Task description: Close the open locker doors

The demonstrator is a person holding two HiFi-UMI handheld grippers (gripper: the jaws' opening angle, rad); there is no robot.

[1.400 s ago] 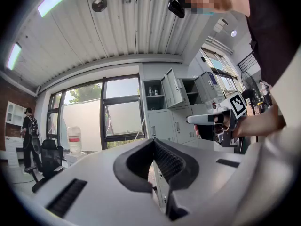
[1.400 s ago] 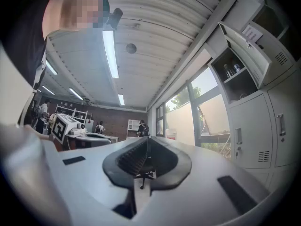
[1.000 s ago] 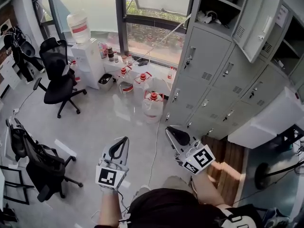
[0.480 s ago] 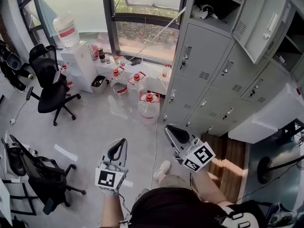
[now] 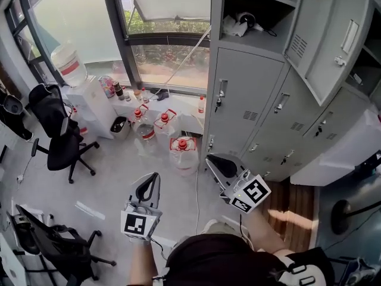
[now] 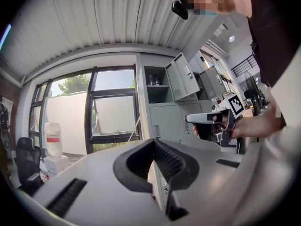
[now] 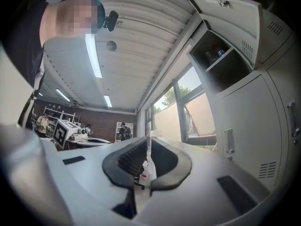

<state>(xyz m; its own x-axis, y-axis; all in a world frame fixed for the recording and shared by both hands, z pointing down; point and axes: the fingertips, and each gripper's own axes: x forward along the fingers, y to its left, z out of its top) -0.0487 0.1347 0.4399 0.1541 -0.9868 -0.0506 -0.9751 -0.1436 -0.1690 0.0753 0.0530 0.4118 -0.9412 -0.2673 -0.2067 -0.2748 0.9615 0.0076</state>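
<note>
A grey locker bank fills the right of the head view. One upper door stands swung open, and the compartment beside it shows cables and bottles. My left gripper is held low at centre left, shut and empty. My right gripper is also shut and empty, and points toward the locker base. In the left gripper view the shut left gripper faces the lockers, with the right gripper off to its right. The right gripper view has the right gripper shut, below the open door.
Water jugs stand on the floor by the locker base, and a water dispenser is under the window. Black office chairs are on the left. A pale panel juts out low on the right, above a wooden strip.
The head view has moved forward and to the right, so the lockers and window look nearer and larger. Both grippers stay shut at about the same spots in the view.
</note>
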